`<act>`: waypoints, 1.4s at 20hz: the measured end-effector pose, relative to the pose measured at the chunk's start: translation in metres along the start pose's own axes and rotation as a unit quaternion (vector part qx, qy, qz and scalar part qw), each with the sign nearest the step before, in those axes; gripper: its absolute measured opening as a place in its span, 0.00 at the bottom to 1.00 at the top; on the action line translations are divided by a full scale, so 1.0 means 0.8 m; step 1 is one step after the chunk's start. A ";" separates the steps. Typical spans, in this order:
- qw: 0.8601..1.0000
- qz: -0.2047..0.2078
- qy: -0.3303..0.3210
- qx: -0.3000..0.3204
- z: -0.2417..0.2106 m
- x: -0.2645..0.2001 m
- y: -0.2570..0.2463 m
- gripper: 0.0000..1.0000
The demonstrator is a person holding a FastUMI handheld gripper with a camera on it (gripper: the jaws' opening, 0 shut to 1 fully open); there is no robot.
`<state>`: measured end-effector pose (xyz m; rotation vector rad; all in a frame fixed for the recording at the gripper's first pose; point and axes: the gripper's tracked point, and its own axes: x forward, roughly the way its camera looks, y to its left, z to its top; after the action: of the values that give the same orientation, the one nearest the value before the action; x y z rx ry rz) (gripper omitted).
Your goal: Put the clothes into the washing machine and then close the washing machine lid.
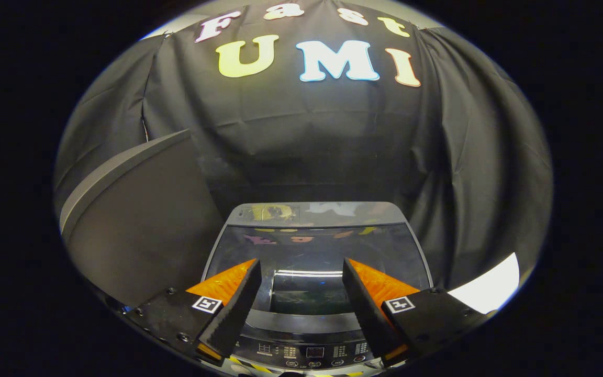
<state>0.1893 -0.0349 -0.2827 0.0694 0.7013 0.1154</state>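
A top-loading washing machine (316,230) stands directly ahead of and below the gripper (301,267), its dark glass lid (317,251) lying flat and closed over the tub, the glossy pane throwing back bright streaks of light and blurred patches of colour from the wall behind. What lies under the glass is hard to make out: a dim greenish shape shows through the pane between the two fingers, too murky to identify as cloth or drum. The machine's grey rear ledge (316,212) sits just beyond the lid, and its control panel (312,353) with small buttons and a display runs along the near edge, partly covered by the fingers and cut off below; a strip of yellow-and-black striping shows just under it. The gripper hovers above the lid's front edge with its two fingers spread wide apart, nothing held between them and neither touching the glass as far as can be seen. To the left of the machine a large dark grey board (139,220) with a pale edge leans tilted, its lower part hidden behind the left finger. Black cloth (306,141) hangs in folds behind and around the machine, forming the booth's wall. A bright white patch (490,288) shows low on the right beyond the cloth, too washed out to identify.
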 end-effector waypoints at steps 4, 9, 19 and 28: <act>1.000 -0.004 -0.018 0.001 0.016 -0.020 0.011 0.97; 0.999 -0.011 -0.046 0.000 0.036 -0.053 0.029 0.97; 0.991 -0.037 -0.130 0.015 0.078 -0.181 0.062 0.97; 0.978 -0.050 -0.204 0.015 0.113 -0.299 0.046 0.97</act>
<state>0.0636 -0.0318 -0.0572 0.0842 0.2948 -0.0085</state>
